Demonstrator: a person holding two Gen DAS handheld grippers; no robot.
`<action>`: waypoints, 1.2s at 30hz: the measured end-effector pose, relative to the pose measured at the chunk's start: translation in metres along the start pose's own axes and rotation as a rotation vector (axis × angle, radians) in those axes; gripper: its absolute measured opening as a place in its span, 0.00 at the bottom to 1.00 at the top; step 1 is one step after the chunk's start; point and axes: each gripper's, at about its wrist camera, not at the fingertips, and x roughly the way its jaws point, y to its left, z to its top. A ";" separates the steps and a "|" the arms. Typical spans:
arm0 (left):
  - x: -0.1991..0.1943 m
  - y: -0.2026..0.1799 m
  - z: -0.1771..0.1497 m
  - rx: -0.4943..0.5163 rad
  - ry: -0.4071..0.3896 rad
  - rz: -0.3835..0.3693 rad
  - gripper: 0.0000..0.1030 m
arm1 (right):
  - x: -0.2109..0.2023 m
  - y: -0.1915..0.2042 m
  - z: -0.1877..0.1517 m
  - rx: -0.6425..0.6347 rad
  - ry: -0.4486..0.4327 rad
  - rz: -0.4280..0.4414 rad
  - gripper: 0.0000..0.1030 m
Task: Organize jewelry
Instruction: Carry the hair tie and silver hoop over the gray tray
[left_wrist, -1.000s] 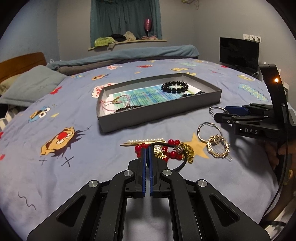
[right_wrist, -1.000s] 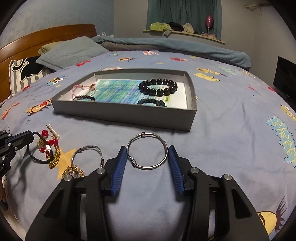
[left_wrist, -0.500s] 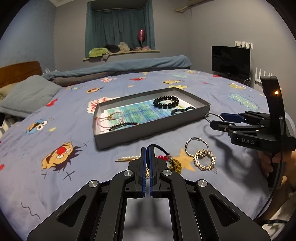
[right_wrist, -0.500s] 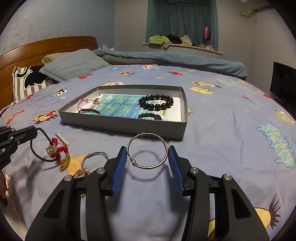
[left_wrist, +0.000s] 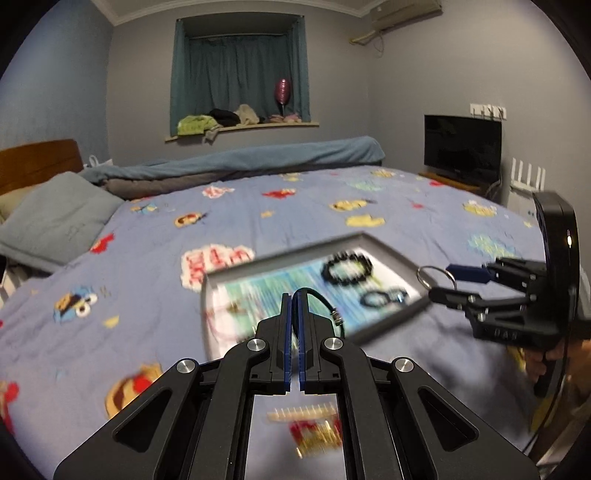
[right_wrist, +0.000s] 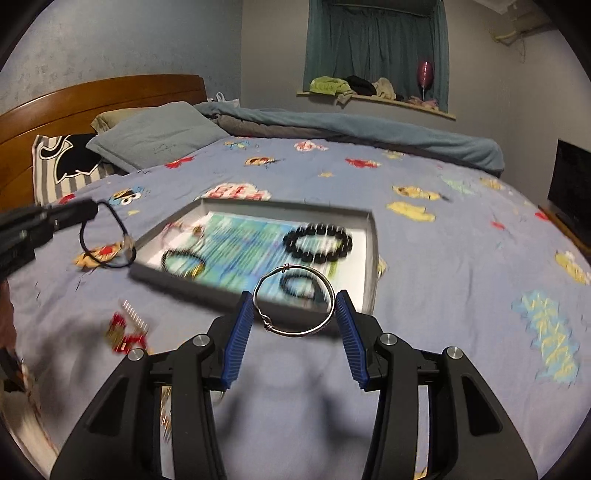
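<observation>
The shallow grey cardboard tray (right_wrist: 371, 258) lies just ahead of and below the right claw (right_wrist: 294, 317), which grips a silver wire bangle (right_wrist: 294, 301) flat, while the left claw (left_wrist: 294, 301), left of the tray, pinches a black cord bracelet (right_wrist: 105, 240)

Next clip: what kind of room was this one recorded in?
A bedroom, almost certainly. The work surface is a bed with a cartoon-print sheet, a wooden headboard and a pillow; a curtained window sits behind it, with a small TV to one side.
</observation>
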 end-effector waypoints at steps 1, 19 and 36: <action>0.006 0.006 0.008 -0.006 -0.004 0.005 0.03 | 0.005 0.000 0.007 -0.009 -0.006 -0.003 0.44; 0.153 0.069 0.037 -0.143 0.162 0.022 0.03 | 0.111 0.012 0.049 0.017 0.096 0.062 0.44; 0.208 0.072 0.006 -0.125 0.354 0.095 0.03 | 0.153 0.033 0.030 -0.017 0.281 0.080 0.45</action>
